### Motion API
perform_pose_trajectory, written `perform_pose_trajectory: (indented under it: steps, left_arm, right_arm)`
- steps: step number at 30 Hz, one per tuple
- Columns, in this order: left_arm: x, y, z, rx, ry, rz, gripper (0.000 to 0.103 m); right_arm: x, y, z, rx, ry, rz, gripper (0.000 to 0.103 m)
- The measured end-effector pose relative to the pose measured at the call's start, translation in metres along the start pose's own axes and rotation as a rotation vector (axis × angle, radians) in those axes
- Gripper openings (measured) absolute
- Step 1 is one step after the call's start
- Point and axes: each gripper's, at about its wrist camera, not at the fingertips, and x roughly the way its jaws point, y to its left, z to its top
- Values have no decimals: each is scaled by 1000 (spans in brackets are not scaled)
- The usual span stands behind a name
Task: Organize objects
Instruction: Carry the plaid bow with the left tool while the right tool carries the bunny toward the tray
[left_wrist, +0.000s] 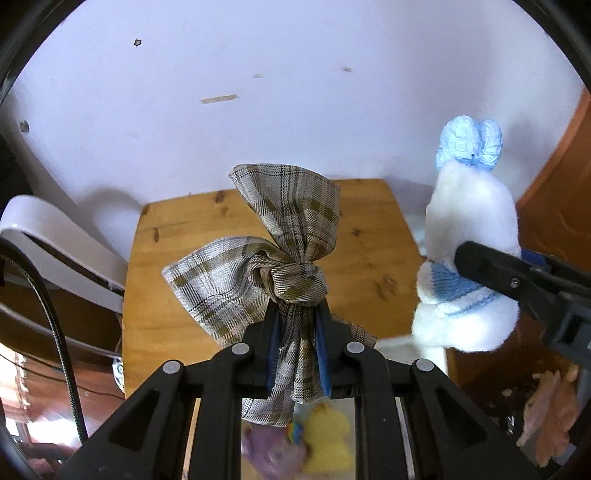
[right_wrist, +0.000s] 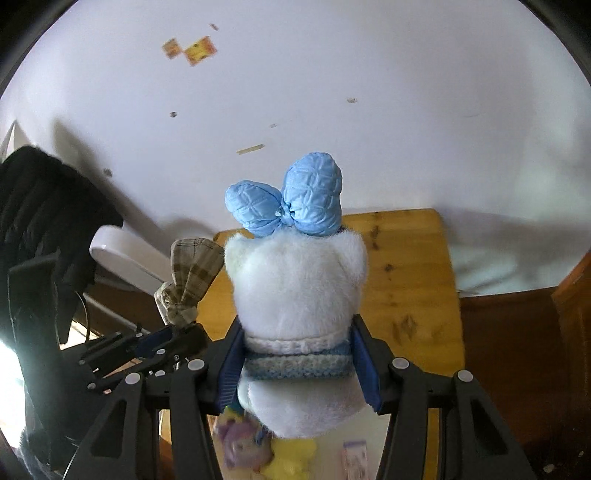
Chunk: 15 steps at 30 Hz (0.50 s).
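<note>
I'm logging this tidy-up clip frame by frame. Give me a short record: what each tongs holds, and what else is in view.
left tongs: shut on the knotted beige plaid fabric bow, gripped below its knot
right tongs: shut on the white plush bear with a blue quilted bow, gripped at its blue knit sweater
surface: wooden table against a white wall
below the tongs: blurred yellow plush toy and purple plush toy
</note>
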Motion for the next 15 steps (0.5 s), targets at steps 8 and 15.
perform_pose_trajectory:
  steps: [8, 15]
  left_arm:
    - [-40, -32, -58, 41, 19, -31, 19]
    - [-37, -55, -90, 68, 83, -30, 20]
  right_arm:
    - [-37, 4, -65, -37, 54, -119, 54]
    - [-44, 16, -87, -51, 72, -154, 55]
